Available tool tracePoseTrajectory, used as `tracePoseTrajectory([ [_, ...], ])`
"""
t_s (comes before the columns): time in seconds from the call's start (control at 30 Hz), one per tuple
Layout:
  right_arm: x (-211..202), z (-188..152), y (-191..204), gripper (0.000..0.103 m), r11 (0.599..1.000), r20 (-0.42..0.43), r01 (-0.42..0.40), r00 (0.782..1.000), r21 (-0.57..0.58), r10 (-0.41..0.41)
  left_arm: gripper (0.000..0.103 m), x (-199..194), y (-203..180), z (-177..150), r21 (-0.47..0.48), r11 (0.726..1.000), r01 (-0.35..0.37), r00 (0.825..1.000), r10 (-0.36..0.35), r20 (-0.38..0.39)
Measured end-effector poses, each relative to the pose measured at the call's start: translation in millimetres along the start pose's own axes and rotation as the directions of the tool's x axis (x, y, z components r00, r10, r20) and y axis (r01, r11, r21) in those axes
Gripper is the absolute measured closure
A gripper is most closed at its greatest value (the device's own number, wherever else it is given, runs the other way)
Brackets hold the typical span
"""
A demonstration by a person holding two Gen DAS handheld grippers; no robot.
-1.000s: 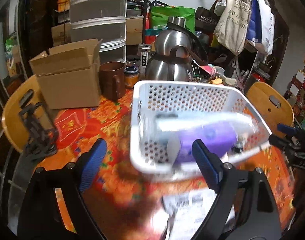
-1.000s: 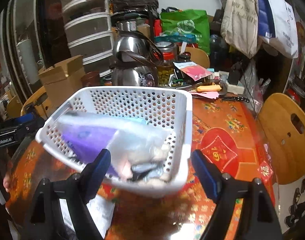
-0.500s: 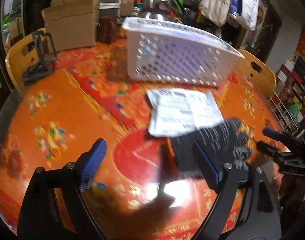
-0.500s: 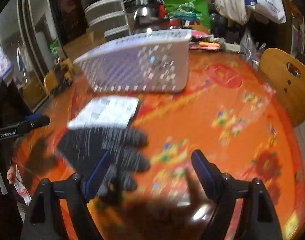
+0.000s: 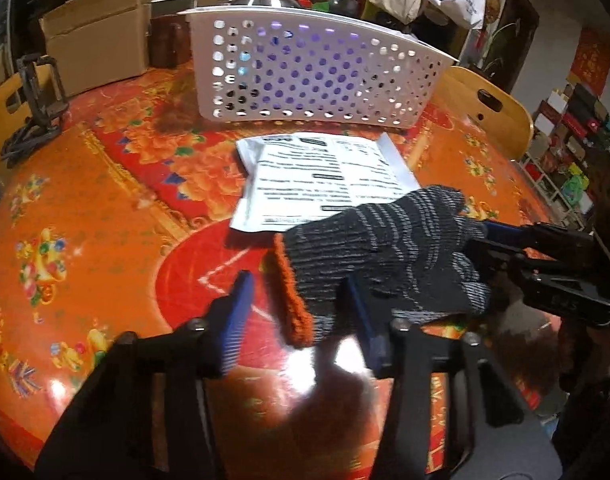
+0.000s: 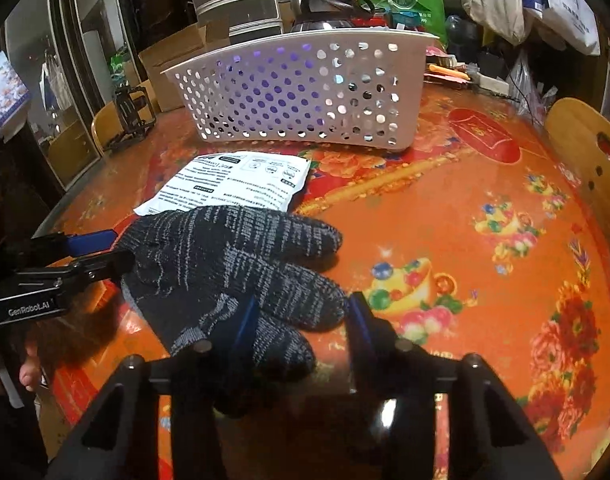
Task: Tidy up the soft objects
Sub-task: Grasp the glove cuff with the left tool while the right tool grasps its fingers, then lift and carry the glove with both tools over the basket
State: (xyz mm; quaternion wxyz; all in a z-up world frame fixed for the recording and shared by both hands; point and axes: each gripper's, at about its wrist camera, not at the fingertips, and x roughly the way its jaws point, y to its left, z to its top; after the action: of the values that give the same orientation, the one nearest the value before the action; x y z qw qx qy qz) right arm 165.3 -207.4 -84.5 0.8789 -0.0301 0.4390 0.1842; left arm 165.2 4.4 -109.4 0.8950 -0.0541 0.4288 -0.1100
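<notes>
Both your jaws have just been closing around the dark knitted orange-cuffed glove (image 5: 385,252), neither visibly clenched; its fingers toward three o'clock may slip free.

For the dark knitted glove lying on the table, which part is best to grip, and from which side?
Probably the orange cuff of the glove, taken from the open cuff end with the left tool: its thick rolled edge stands clear, while the fingers lie flat and floppy.

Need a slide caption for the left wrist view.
Left gripper closing around the orange cuff of a knit glove lying partly on a leaflet before the white basket.
</notes>
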Motion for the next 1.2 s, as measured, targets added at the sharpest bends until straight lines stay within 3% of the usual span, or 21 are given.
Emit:
tracePoseTrajectory([
  [0.03,0.6,0.6,1.3,0.068,1.000,0.000,0.000,1.000,-0.003,0.000,0.075,1.0,-1.5,-0.5,0.000,1.000,0.015,1.000,-0.015,0.000],
  [0.1,-0.3,-1.5,4.2,0.087,1.000,0.009,-0.008,1.000,-0.005,0.008,0.079,-0.3,-7.5,-2.1,0.016,1.000,0.003,1.000,-0.003,0.010],
  [0.2,-2.5,-3.8,4.7,0.092,1.000,0.024,-0.025,0.999,-0.005,0.025,0.086,-3.1,-12.7,-4.3,0.034,0.999,0.008,1.000,-0.009,0.027],
  [0.37,-9.4,-5.9,8.3,0.094,1.000,0.064,0.007,0.998,-0.021,-0.006,0.090,-14.3,-7.1,-6.4,0.001,0.999,0.038,0.996,-0.038,0.079],
  [0.57,-21.0,-7.7,10.4,0.094,0.999,0.130,0.008,0.991,-0.032,-0.004,0.090,-33.4,-12.4,-9.5,0.036,0.998,0.050,0.988,-0.054,0.142],
  [1.2,-68.1,-2.6,18.5,0.094,0.999,0.243,-0.013,0.970,-0.047,0.025,0.090,-68.4,-19.1,-7.7,0.057,0.995,0.082,0.969,-0.093,0.229],
])
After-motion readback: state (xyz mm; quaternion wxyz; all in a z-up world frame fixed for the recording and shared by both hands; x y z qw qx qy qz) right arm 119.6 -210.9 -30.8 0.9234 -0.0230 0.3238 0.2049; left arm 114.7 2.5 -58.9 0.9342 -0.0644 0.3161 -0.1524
